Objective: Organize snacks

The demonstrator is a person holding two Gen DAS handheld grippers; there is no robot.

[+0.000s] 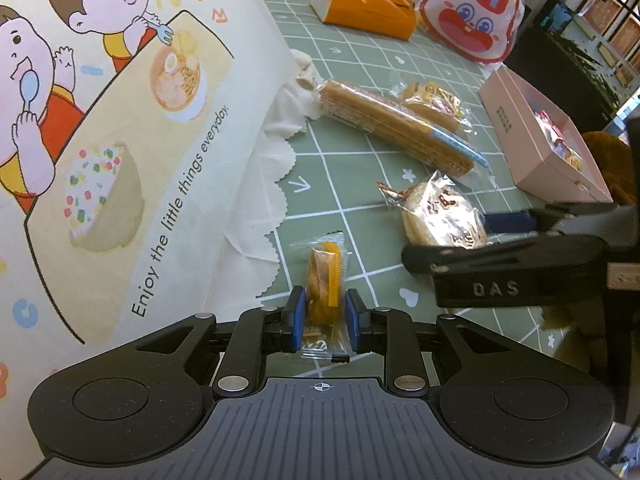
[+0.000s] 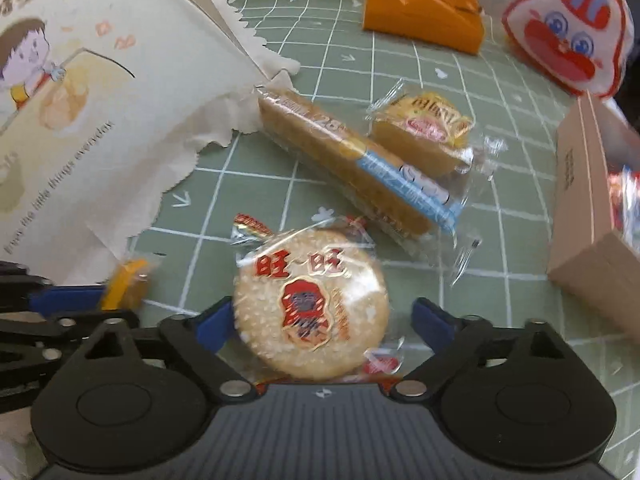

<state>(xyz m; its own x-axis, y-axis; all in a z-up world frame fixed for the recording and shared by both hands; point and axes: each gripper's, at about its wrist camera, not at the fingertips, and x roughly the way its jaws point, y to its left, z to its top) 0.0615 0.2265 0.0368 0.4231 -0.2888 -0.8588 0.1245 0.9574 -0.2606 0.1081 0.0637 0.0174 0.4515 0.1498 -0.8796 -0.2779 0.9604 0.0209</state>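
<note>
My left gripper [image 1: 323, 314] is shut on a small orange wrapped snack [image 1: 325, 280] lying on the green grid mat; the snack also shows in the right wrist view [image 2: 126, 285]. My right gripper [image 2: 323, 322] is open around a round rice cracker in clear wrap [image 2: 312, 304], the pads a little apart from its sides; the cracker also shows in the left wrist view [image 1: 440, 216]. A long wafer pack [image 2: 352, 172] and a yellow cake pack [image 2: 424, 132] lie beyond on the mat.
A large illustrated box lid [image 1: 112, 132] with white paper lining stands at the left. A pink open box [image 1: 548, 136] holding snacks sits at the right. An orange box [image 1: 364, 0] and a red-and-white cartoon bag [image 1: 472, 12] are at the back.
</note>
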